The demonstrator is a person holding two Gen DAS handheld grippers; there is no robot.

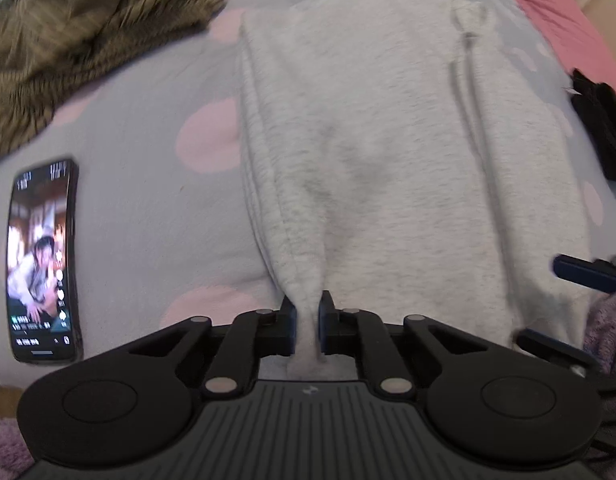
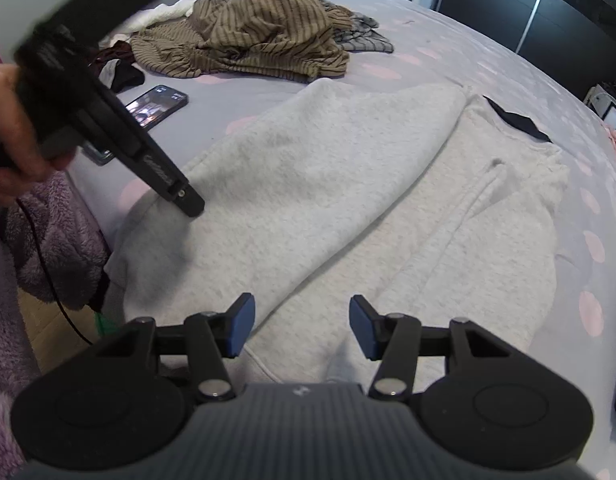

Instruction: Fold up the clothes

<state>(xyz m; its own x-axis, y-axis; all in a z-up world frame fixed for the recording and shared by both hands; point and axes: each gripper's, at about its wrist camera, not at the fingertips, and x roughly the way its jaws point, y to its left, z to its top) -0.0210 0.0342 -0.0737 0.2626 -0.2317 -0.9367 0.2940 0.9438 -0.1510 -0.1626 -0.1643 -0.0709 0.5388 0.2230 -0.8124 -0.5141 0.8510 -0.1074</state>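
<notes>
1. Grey sweatshirt [image 2: 348, 200] lies flat on the bed [image 2: 448, 52], one side folded over across its middle.
2. Left gripper [image 1: 307, 322]: jaws pinching a ridge of the sweatshirt's near edge. Only the left wrist view shows this pinch.
3. Right gripper [image 2: 301, 330]: jaws spread, hovering over the near hem, holding nothing.
4. Right wrist view alone shows the hand [image 2: 12, 128] on the left gripper's handle.
5. Phone [image 1: 42, 262], screen lit, lies left of the sweatshirt; striped clothes pile [image 2: 264, 36] farther back.
</notes>
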